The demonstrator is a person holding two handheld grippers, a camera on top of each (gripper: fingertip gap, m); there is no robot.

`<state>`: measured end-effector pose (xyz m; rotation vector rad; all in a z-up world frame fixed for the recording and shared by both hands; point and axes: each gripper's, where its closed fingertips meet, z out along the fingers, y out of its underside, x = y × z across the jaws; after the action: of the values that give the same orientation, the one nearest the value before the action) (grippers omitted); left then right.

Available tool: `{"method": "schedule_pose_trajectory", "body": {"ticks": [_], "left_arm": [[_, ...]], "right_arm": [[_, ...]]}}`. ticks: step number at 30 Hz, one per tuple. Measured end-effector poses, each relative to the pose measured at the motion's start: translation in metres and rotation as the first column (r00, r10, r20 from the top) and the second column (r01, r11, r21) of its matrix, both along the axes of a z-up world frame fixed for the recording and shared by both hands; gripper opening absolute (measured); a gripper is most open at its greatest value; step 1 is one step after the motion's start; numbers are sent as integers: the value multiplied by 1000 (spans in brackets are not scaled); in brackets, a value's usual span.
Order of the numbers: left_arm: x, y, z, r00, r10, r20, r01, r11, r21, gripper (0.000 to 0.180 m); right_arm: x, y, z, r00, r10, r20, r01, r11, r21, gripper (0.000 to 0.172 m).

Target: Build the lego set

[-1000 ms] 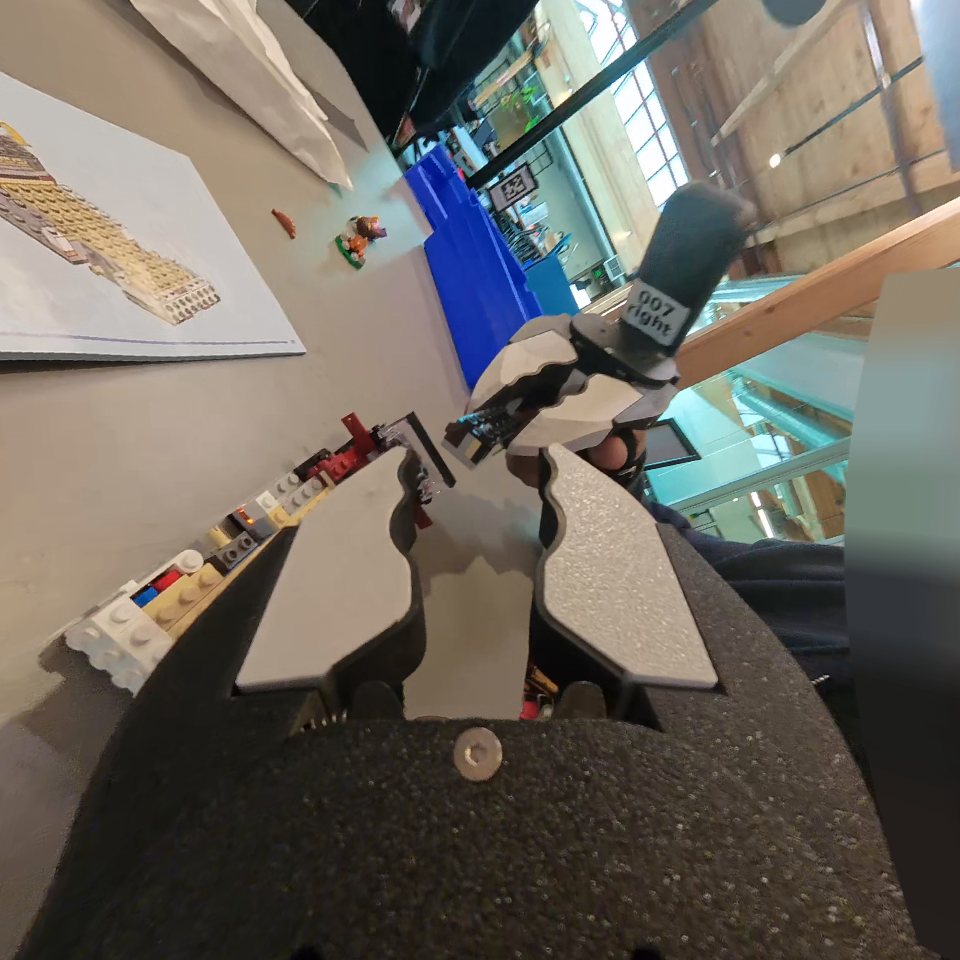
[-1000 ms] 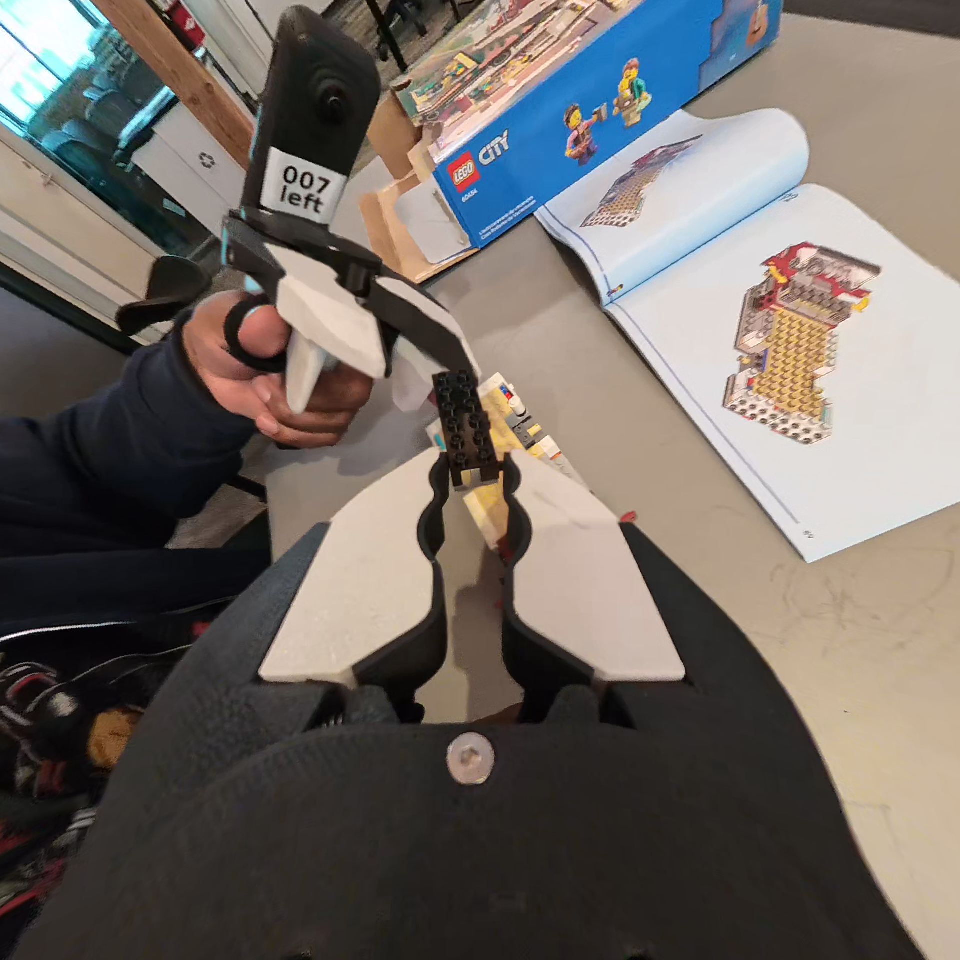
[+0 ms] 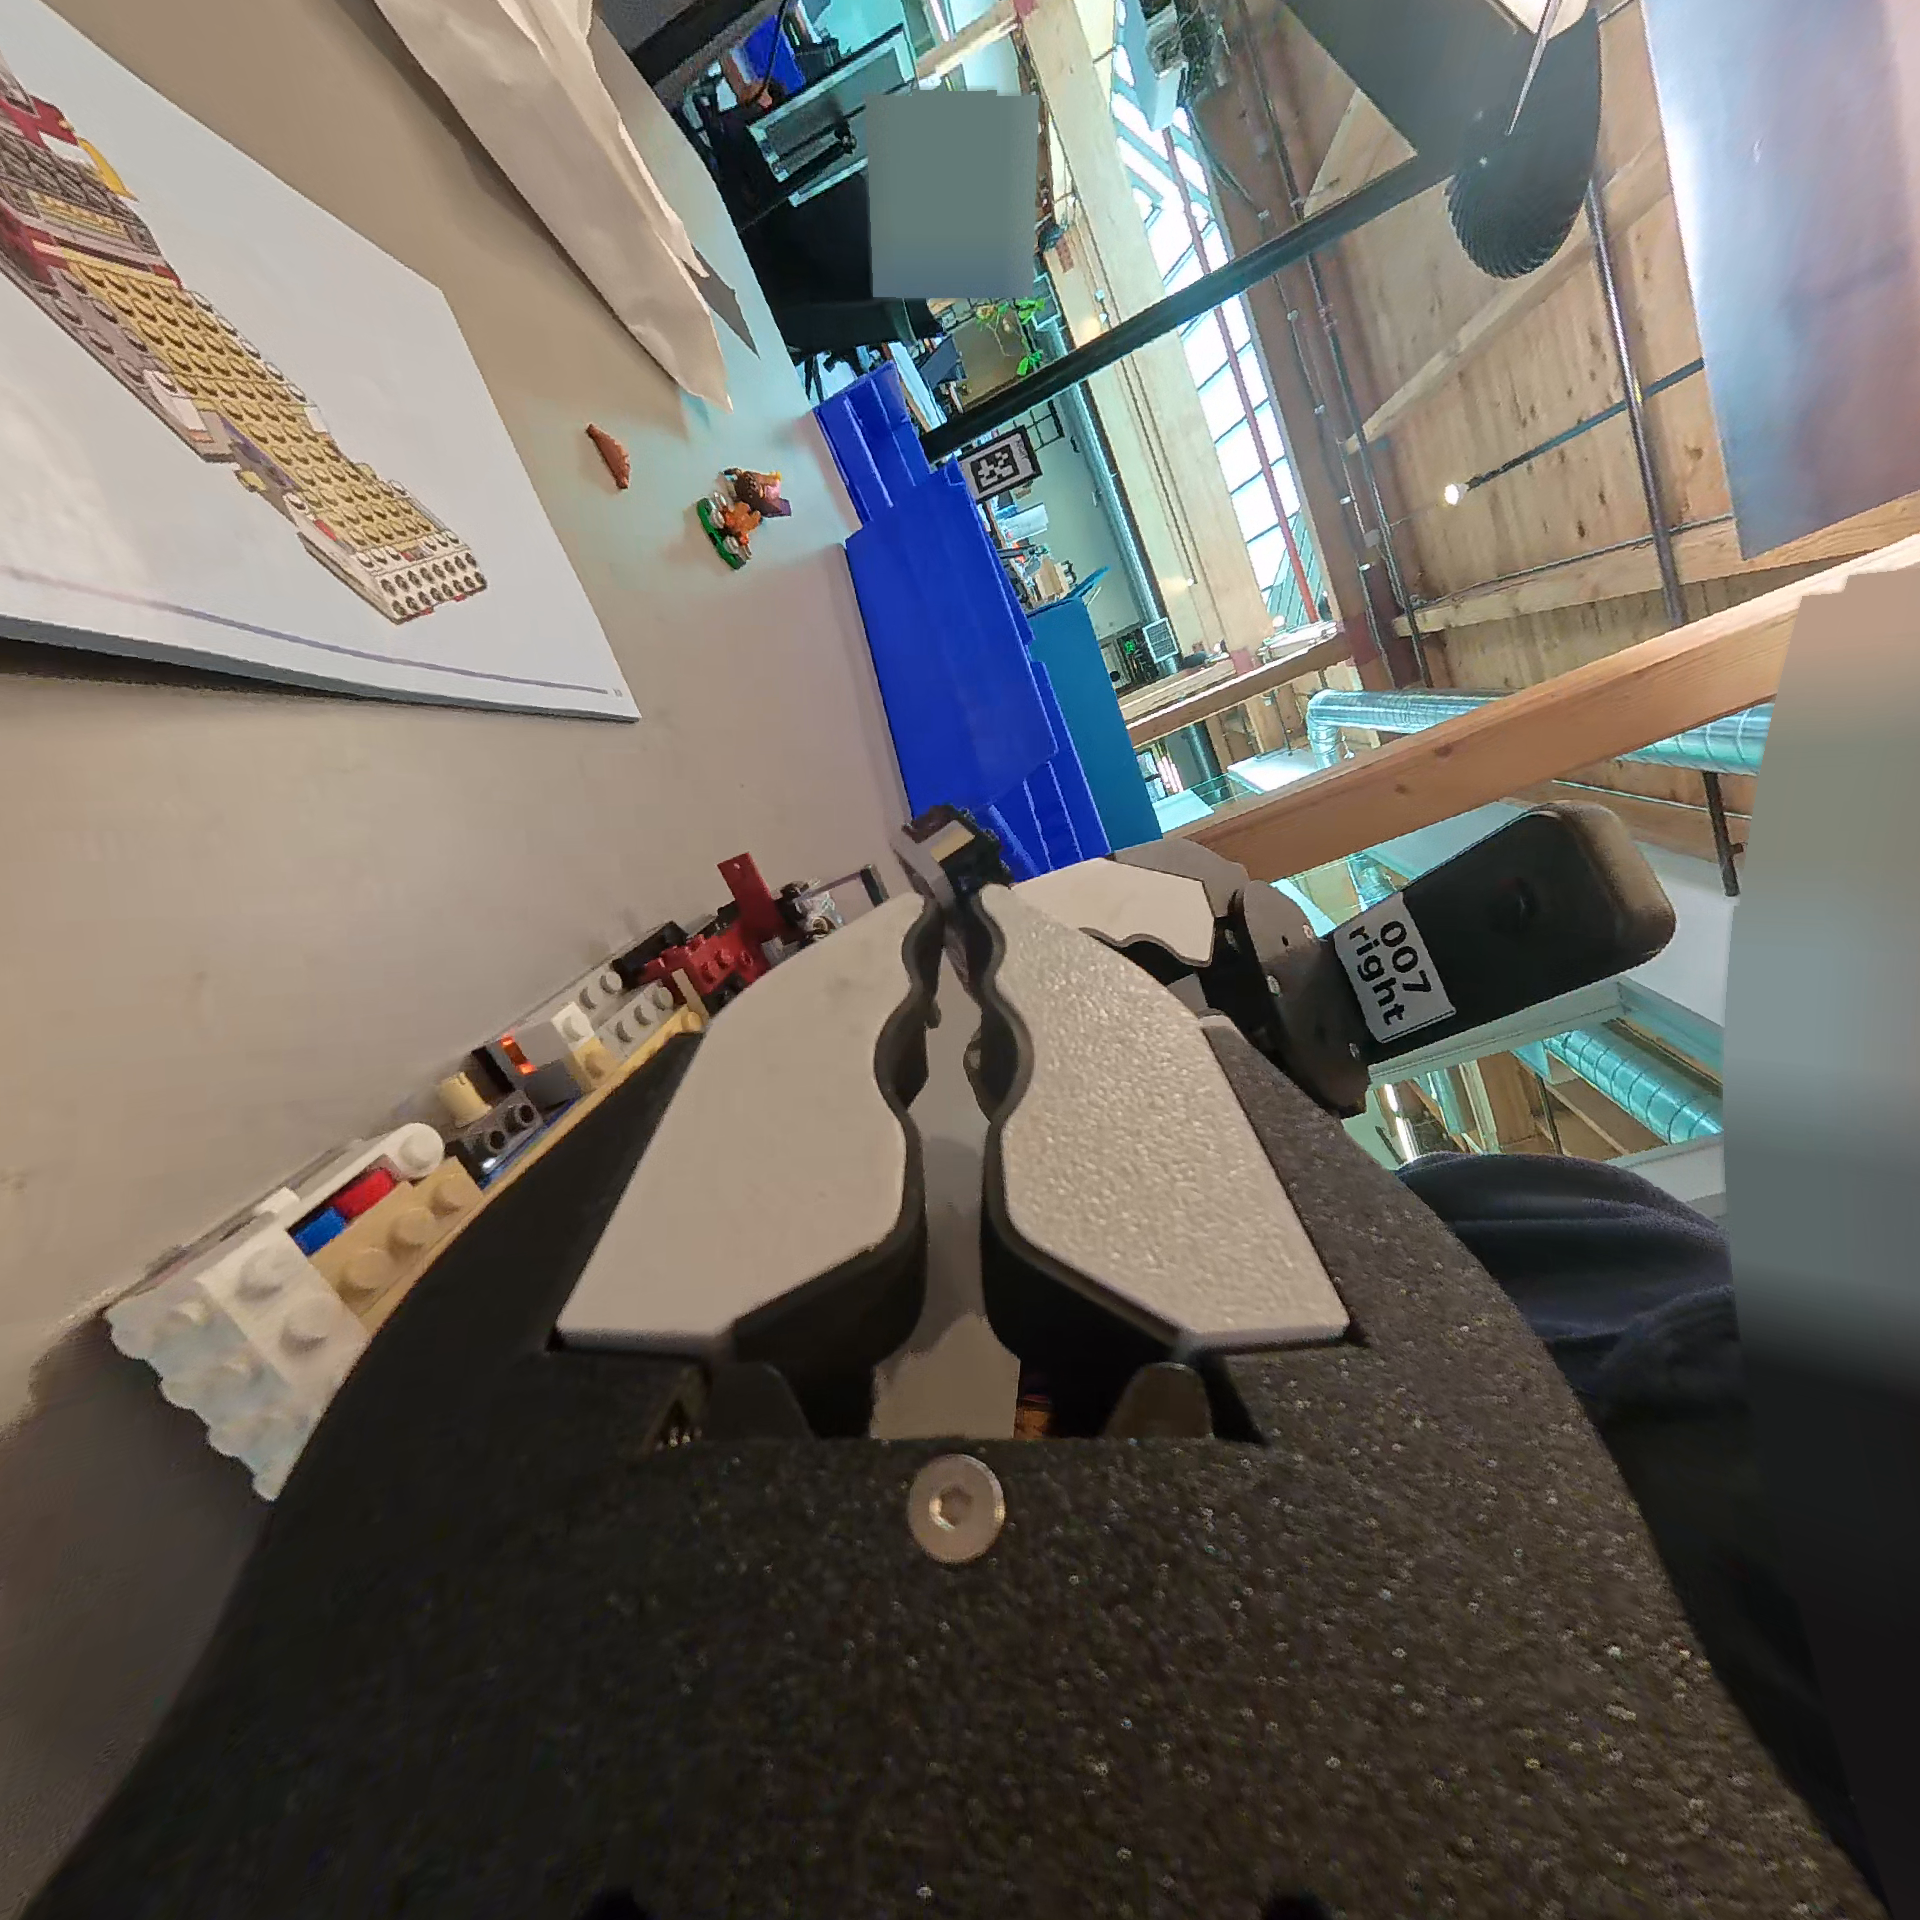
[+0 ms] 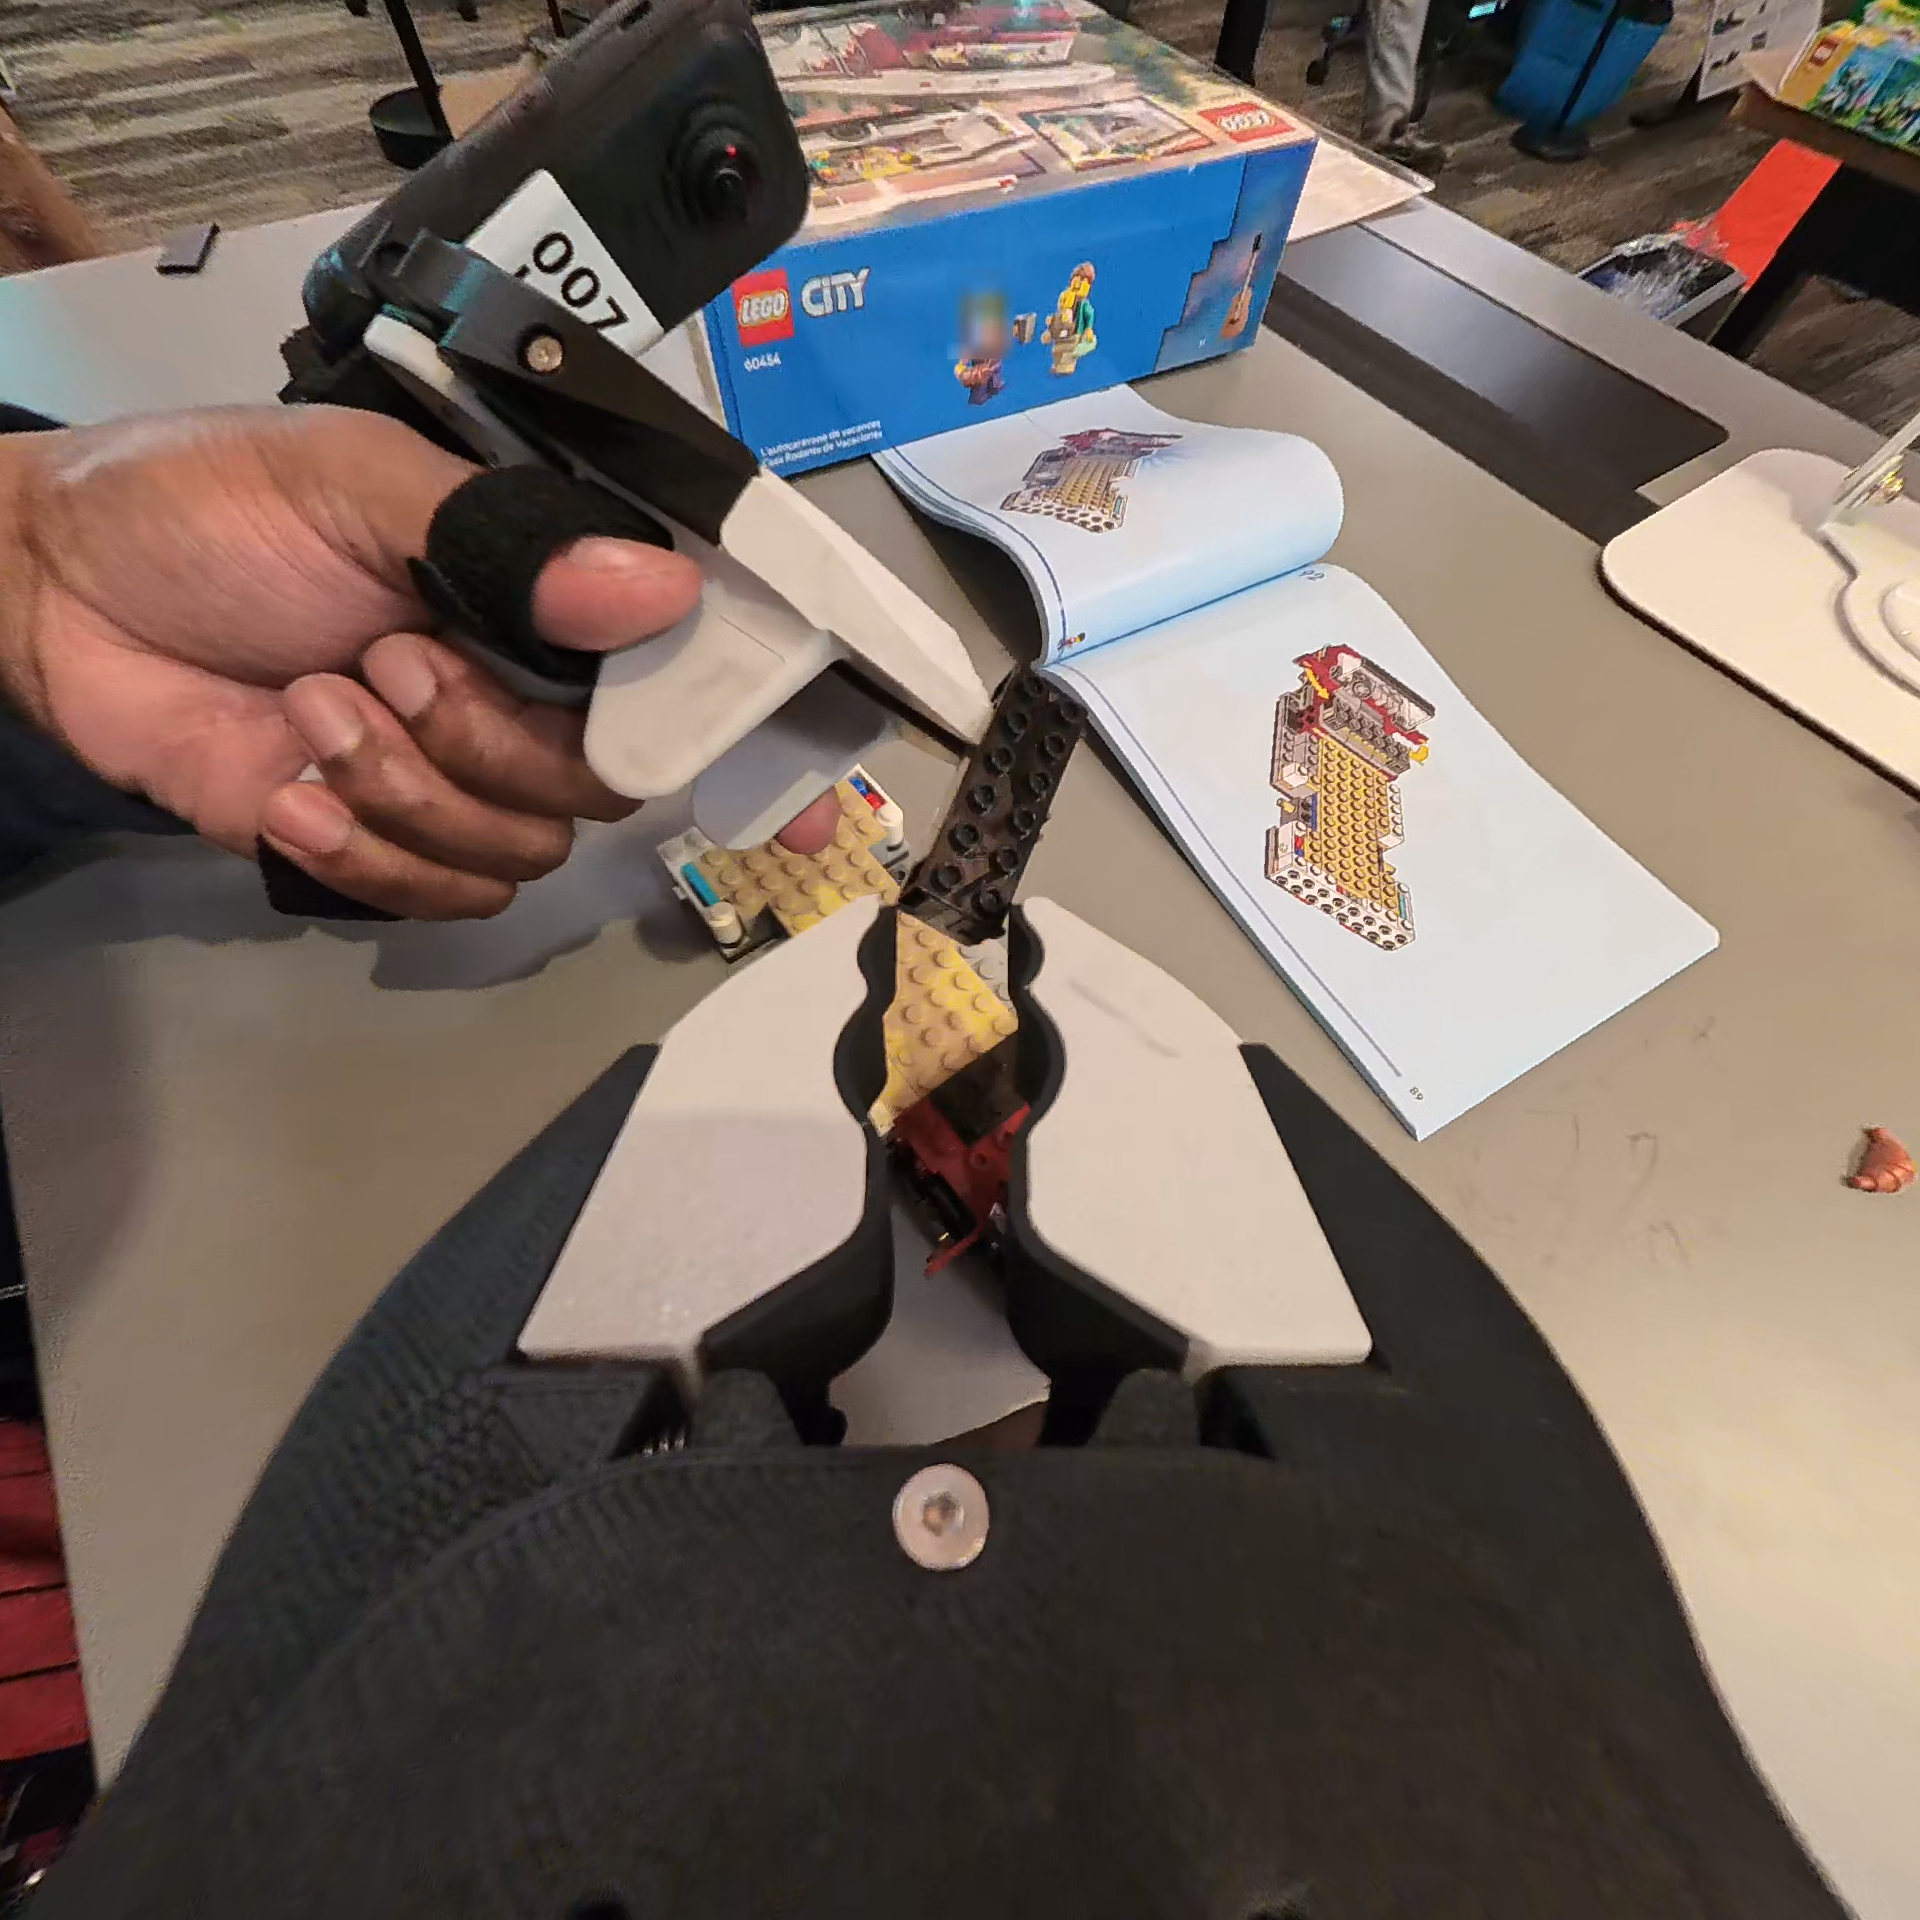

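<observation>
Since a second ago the left hand-held gripper (image 4: 987, 717) clamped onto the black plate's (image 4: 1003, 800) far end; right hand-held gripper (image 4: 940, 914) grips its near end. Next, careful alignment over the brick model (image 4: 800, 873).

The table (image 4: 1558, 1351) is a matt grey sheet, smooth, with faint scuffs at the near right. The booklet (image 4: 1455, 831) is pale blue paper with a soft sheen, and the box (image 4: 1039, 312) at the far side is glossy printed card. The black plate (image 4: 1013, 790), studded plastic with a dull shine, has its near end pinched in the right gripper (image 4: 940, 920) and its far end in the left gripper (image 3: 951, 904). The fingers (image 3: 1122, 1143) are grey plastic, one finely pebbled, set in rough black foam with a bright metal screw (image 3: 954, 1507). The model (image 3: 416, 1216) is shiny plastic brick. The far rail (image 3: 1507, 727) is bare wood.
</observation>
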<state>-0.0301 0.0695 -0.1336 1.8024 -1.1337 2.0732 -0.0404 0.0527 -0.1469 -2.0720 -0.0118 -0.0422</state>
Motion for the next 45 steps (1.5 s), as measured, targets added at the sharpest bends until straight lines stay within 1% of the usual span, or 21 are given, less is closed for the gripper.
{"method": "schedule_pose_trajectory", "body": {"ticks": [9, 10, 11, 13, 14, 16, 18, 20, 22, 24, 26, 30, 32, 38, 40, 41, 43, 44, 45], "left_arm": [[5, 1, -10, 1000, -17, -6, 17, 999, 43, 5], [5, 1, -11, 1000, -22, -4, 22, 998, 65, 7], [5, 0, -13, 1000, -28, -4, 28, 995, 100, 11], [5, -1, -17, 999, -40, 6, 38, 980, 194, 18], [4, -1, -18, 999, -46, 14, 41, 968, 248, 21], [2, -3, -20, 998, -65, 21, 55, 943, 328, 21], [0, -9, -29, 994, -105, -17, 104, 921, 375, 19], [-3, -16, -36, 987, -152, -54, 160, 897, 411, 23], [-5, -15, -33, 985, -163, -49, 168, 880, 444, 21], [-5, -7, -31, 990, -139, -39, 140, 858, 495, 22], [-5, -1, -31, 991, -126, -39, 128, 854, 505, 23], [-4, 0, -35, 989, -135, -53, 144, 868, 475, 23], [-4, 5, -36, 990, -136, -47, 141, 853, 502, 24], [-2, 38, -38, 993, -88, -75, 116, 761, 639, 30], [1, 47, -40, 993, -79, -86, 117, 715, 689, 30], [3, 51, -44, 991, -81, -102, 130, 672, 729, 30], [6, 60, -55, 985, -93, -146, 173, 553, 815, 33], [7, 63, -61, 979, -108, -172, 203, 499, 842, 35], [7, 64, -66, 973, -126, -195, 231, 459, 858, 36]], "right_arm": [[4, 2, -9, 999, -35, -11, 35, 999, -5, 19], [5, 1, -9, 999, -38, -15, 38, 999, -4, 19], [5, 1, -8, 999, -40, -17, 40, 999, -1, 14], [7, 0, -6, 999, -48, -14, 48, 999, 6, 11], [8, -2, -4, 999, -53, -9, 53, 999, 11, 6], [9, -3, -4, 999, -52, -5, 53, 999, 8, 2], [7, -5, -11, 999, -36, -1, 36, 999, -36, 5], [6, -7, -12, 999, -39, 6, 40, 999, -37, 8], [8, -12, -10, 999, -42, 12, 42, 998, -39, 10], [12, -18, -8, 999, -45, 19, 46, 998, -35, 10], [18, -24, -8, 998, -56, 24, 57, 997, -44, 10], [23, -28, -10, 998, -68, 17, 68, 997, -46, 10], [23, -29, -10, 998, -64, 19, 65, 997, -43, 11], [30, -37, -9, 997, -65, 37, 67, 997, -41, 11], [35, -40, -9, 997, -64, 52, 66, 997, -42, 12], [39, -41, -8, 996, -66, 59, 68, 997, -45, 12], [45, -42, -8, 996, -61, 63, 65, 997, -52, 12], [48, -43, -7, 996, -61, 64, 65, 997, -53, 13], [51, -43, -6, 996, -63, 64, 67, 996, -52, 13]]}}
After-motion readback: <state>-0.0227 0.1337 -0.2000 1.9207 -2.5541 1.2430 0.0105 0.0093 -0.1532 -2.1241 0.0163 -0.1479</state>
